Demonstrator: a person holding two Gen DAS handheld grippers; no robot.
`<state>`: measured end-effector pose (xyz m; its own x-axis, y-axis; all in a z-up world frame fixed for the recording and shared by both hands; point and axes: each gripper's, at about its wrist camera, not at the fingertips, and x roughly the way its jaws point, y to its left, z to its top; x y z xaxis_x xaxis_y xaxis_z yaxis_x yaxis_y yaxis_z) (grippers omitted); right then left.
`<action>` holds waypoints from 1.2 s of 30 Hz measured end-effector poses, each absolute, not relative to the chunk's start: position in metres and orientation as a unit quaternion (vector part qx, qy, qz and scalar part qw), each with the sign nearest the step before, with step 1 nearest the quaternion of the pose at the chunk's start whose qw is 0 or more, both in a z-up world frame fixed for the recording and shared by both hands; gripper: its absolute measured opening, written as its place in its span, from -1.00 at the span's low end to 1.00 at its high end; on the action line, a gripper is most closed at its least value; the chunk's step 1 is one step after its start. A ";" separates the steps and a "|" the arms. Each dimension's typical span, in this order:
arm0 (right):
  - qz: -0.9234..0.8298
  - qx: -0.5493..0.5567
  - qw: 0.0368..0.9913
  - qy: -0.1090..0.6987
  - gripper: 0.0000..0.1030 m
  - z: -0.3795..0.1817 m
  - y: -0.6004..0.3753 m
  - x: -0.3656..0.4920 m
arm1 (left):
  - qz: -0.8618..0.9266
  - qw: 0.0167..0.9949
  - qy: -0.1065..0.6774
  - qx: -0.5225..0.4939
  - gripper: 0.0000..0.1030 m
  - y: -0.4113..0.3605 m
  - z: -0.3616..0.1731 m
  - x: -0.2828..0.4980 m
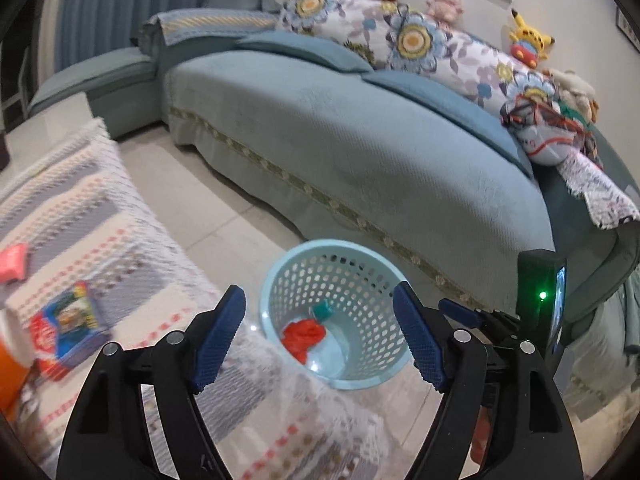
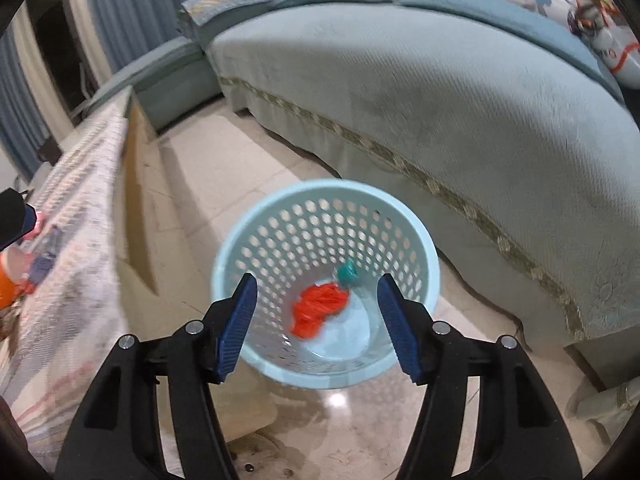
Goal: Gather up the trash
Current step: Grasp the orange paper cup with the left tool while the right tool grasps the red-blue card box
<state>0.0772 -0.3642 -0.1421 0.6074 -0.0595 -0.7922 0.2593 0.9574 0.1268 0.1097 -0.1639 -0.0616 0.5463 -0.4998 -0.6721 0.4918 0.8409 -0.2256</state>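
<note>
Your left claw (image 1: 320, 336) stands wide with nothing between its blue pads; its near side hangs over the edge of the desk (image 1: 80, 216), whose lacy cloth drops off just below the left finger. Your right claw (image 2: 318, 322) is also spread wide and empty, poised over the mouth of the pale blue basket (image 2: 256, 216).

The basket sits on the tiled floor (image 2: 200, 176), just beside the desk's corner on its left. Inside it, on the bottom, lie a crumpled red wrapper (image 2: 318, 312) and a small teal scrap (image 2: 347, 272), touching each other.

On the desk, left of your left claw, a colourful snack packet (image 1: 66, 326) lies flat, with a pink item (image 1: 12, 266) farther left at the picture's edge.

Beyond the basket a strip of open floor runs between the desk and the sofa (image 1: 360, 136); the sofa's trimmed skirt comes near the basket's far rim. Plush toys (image 1: 528, 38) line the sofa back, far right.
</note>
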 end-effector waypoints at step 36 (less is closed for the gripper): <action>0.144 -0.041 0.891 0.428 0.63 -0.125 -0.053 0.150 | -0.084 0.898 0.400 -0.165 -0.32 0.125 -0.083 0.117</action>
<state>0.1502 -0.0530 -0.1250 0.5925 0.2222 -0.7743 -0.2920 0.9551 0.0507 0.1174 0.1253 -0.0828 0.6660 -0.2832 -0.6901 0.0185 0.9311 -0.3642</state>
